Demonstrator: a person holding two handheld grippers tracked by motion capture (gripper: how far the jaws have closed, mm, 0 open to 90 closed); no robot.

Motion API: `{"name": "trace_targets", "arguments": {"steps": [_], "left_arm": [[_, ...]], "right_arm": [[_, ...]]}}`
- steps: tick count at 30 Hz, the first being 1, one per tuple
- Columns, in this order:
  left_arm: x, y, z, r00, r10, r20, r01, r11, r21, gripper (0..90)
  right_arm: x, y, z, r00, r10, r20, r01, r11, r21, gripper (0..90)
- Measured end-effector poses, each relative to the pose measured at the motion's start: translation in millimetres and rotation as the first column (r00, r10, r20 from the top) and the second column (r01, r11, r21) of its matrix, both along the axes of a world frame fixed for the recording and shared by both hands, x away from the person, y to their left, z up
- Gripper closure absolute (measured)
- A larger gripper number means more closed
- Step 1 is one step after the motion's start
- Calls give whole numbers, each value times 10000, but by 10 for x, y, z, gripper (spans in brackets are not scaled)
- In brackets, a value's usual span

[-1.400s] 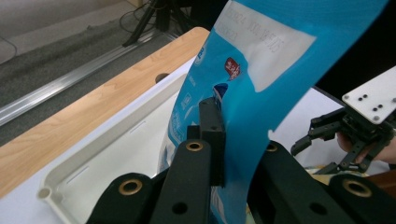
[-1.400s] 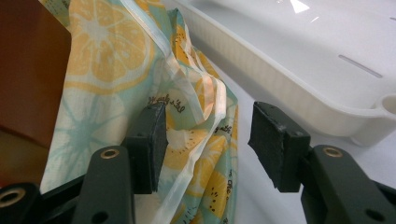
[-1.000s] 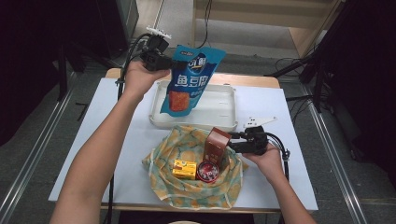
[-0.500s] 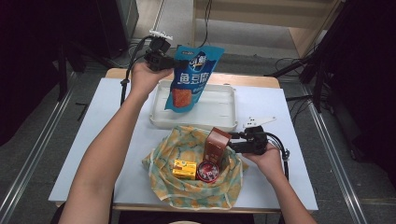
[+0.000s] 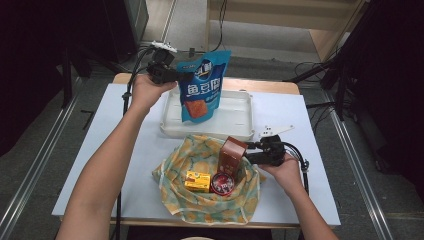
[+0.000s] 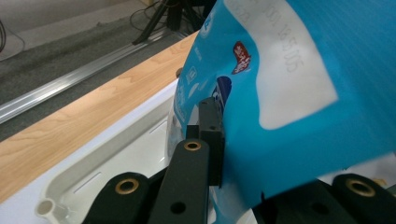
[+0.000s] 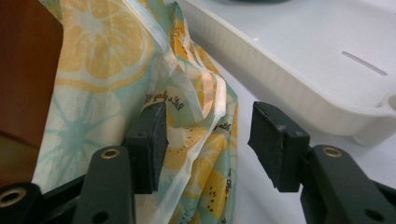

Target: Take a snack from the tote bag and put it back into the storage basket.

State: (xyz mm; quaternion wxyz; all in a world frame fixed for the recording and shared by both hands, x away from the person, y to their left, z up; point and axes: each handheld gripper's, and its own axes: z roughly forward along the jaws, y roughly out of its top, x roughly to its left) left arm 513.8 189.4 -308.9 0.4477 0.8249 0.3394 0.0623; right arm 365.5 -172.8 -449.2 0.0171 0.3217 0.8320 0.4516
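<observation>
My left tongs (image 5: 186,76) are clamped on the blue snack bag (image 5: 202,85), hanging over the white tray (image 5: 235,131) at the far side. My right tongs (image 7: 205,140) stand apart beside the lemon-print cloth bag's (image 5: 200,207) edge, near right.

1. The blue pouch (image 5: 202,85) hangs over the left half of the white tray (image 5: 235,112), blocking a way down there; the tray's right half lies open.
2. Near the tabletop's (image 5: 125,150) front edge, the lemon-print bag (image 5: 200,200) holds a brown box (image 5: 231,156), yellow box (image 5: 197,181) and red tin (image 5: 223,183), crowding its middle.
3. The tabletop's left side and right rear corner are bare.
</observation>
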Motion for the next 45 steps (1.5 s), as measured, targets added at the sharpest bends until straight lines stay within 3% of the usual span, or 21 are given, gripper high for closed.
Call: {"name": "trace_targets", "arguments": {"steps": [11, 14, 16, 19, 22, 27, 45], "left_arm": [[-60, 44, -61, 9993, -226, -308, 224, 9997, -64, 812], [-63, 53, -79, 9987, -212, -466, 212, 9998, 1, 715], [-56, 65, -100, 9967, -145, -803, 157, 9998, 140, 595], [-71, 94, -118, 9968, -84, -798, 92, 9999, 92, 568], [-107, 135, -138, 9969, -80, -788, 76, 10000, -64, 552], [-176, 184, -190, 9968, -17, -797, 46, 9993, 359, 537], [-410, 315, -440, 9951, -22, -992, 83, 9981, 611, 572]], "right_arm": [[-7, 0, -1, 10000, -21, -18, 21, 10000, -51, 479], [-9, -2, 1, 10000, -23, -22, 23, 10000, -44, 479], [-9, -2, 2, 10000, -10, -16, 10, 10000, -41, 479], [-10, -2, 0, 10000, 2, -16, -2, 10000, -43, 479], [-12, -3, 1, 10000, 18, -1, -18, 10000, -65, 479], [-18, -3, 2, 10000, 1, -48, -2, 10000, -88, 479], [-12, 12, -3, 10000, 83, 4, -83, 9999, -102, 479]]}}
